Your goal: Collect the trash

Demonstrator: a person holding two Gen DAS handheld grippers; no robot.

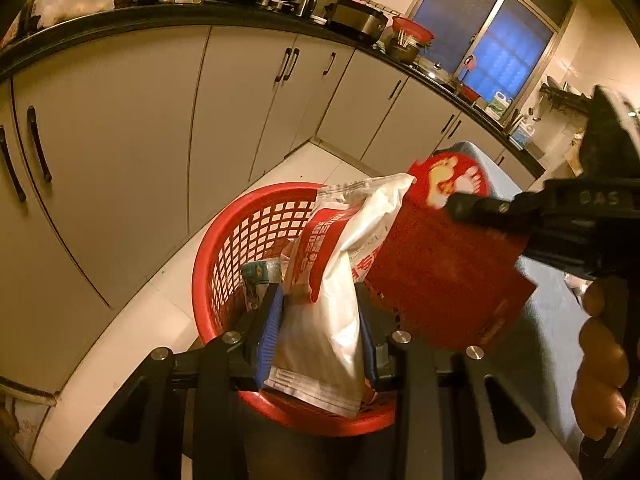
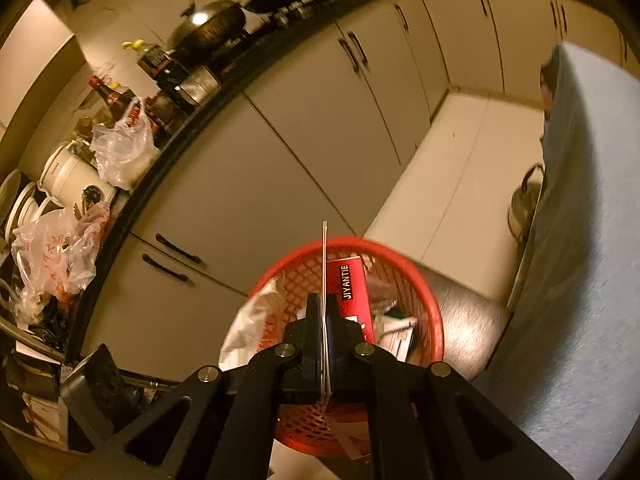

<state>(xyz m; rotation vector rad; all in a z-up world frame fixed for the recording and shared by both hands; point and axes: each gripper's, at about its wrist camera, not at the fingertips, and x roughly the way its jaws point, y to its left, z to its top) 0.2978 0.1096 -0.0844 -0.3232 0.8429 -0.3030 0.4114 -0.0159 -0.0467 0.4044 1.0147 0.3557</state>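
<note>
A red plastic mesh basket stands on the kitchen floor and holds several pieces of trash. My left gripper is shut on a white and red plastic pouch and holds it over the basket. My right gripper is shut on a flat red card with footprints printed on it, seen edge-on in the right wrist view, above the basket. A red box marked JIYANTIE stands inside the basket.
Cream cabinets under a dark counter run along the left and back. A grey-blue covered table stands on the right, a metal kettle beside it. Plastic bags and cookware crowd the counter.
</note>
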